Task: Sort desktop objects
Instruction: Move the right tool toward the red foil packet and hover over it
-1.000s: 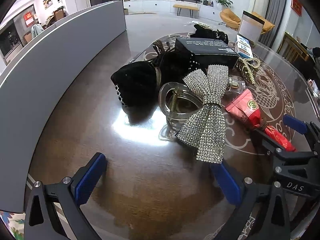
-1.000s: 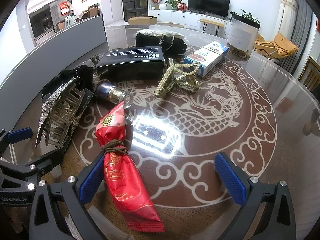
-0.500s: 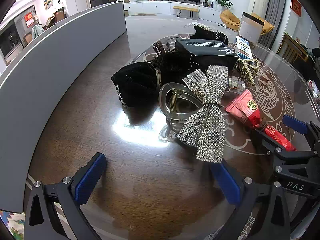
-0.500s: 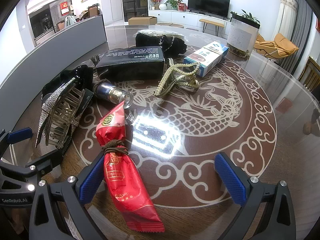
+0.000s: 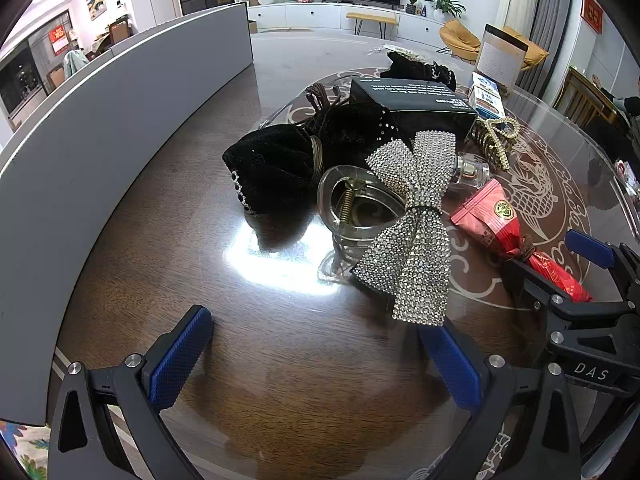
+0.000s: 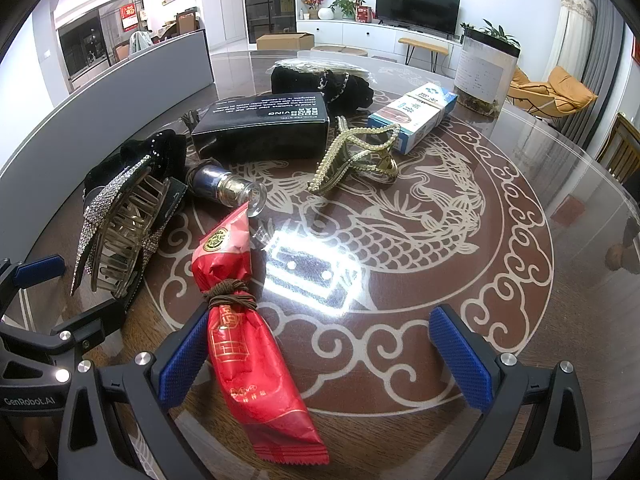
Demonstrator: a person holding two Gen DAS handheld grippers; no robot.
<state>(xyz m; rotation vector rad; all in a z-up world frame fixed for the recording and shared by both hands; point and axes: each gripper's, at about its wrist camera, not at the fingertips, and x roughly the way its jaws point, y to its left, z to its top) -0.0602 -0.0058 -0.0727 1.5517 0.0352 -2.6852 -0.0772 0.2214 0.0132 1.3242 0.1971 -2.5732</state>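
Through the left wrist view, my left claw (image 5: 316, 360) hangs low over the tabletop (image 5: 280, 360) with its jaws spread wide and nothing between them; the rhinestone bow clip (image 5: 412, 232) lies just ahead, its lower wing near my right-hand pad, resting against a clear round holder (image 5: 360, 208), with a black velvet scrunchie (image 5: 272, 168) and a black box (image 5: 416, 100) behind it. Off to the right I see my other claw near the red snack packet (image 5: 504, 228). Through the right wrist view, my right claw (image 6: 324, 356) is equally wide and empty, and the red snack packet (image 6: 244, 320) lies lengthwise inside the gap, close against the left pad, bound round its waist by a brown hair tie (image 6: 230, 294). A small glass bottle (image 6: 228, 188), a pearl claw clip (image 6: 352, 156) and a blue-and-white carton (image 6: 416, 116) sit farther off. I judge the sorting is barely begun: nothing is gripped yet, and I am lining up a first pick. Next I need to centre over the packet and close gently, since the wrapper looks slippery and crushable.
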